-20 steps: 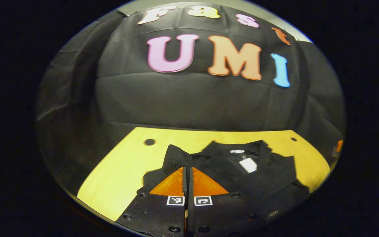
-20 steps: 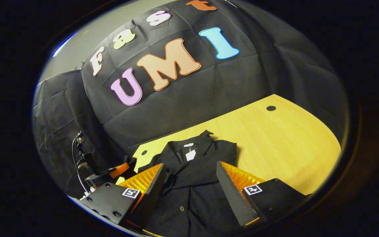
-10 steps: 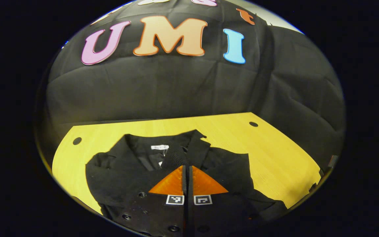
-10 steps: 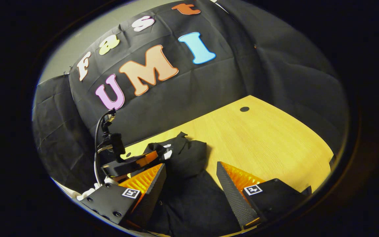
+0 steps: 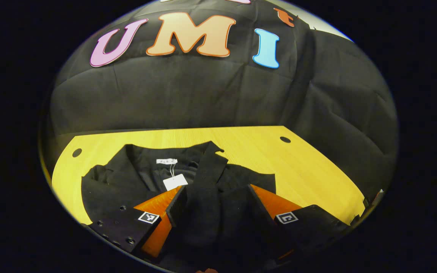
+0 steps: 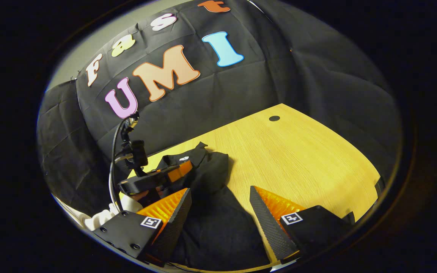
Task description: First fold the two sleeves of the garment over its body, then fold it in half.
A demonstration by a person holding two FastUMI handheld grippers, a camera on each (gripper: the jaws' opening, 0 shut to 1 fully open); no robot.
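Black garment (image 5: 135,185) lay on the yellow wood table (image 5: 309,167), collar toward the booth wall, small white tag (image 5: 175,182) hanging at the neck. In the left gripper view the left gripper (image 5: 212,204) was open, fingers spread wide, with a dark sleeve (image 5: 207,189) lying between them across the garment's body, its ribbed cuff end pointing up toward the collar. Could not tell whether either finger touched the sleeve. Round hole (image 5: 285,139) in the table at far right, another (image 5: 77,152) at far left.

In the right gripper view the right gripper (image 6: 220,212) was open too, jaws wide apart, low over the garment (image 6: 214,227) near the table's (image 6: 298,159) front edge; nothing between the fingers but cloth below. Contact with the cloth unclear. Farther off at left, the left gripper (image 6: 178,171) sat over the garment's collar area, cable looping up behind it, a hand (image 6: 142,195) and white sleeve cuff (image 6: 104,218) below it. Garment looked bunched near the collar on that side. Right half of the table bare wood with one hole (image 6: 274,118).
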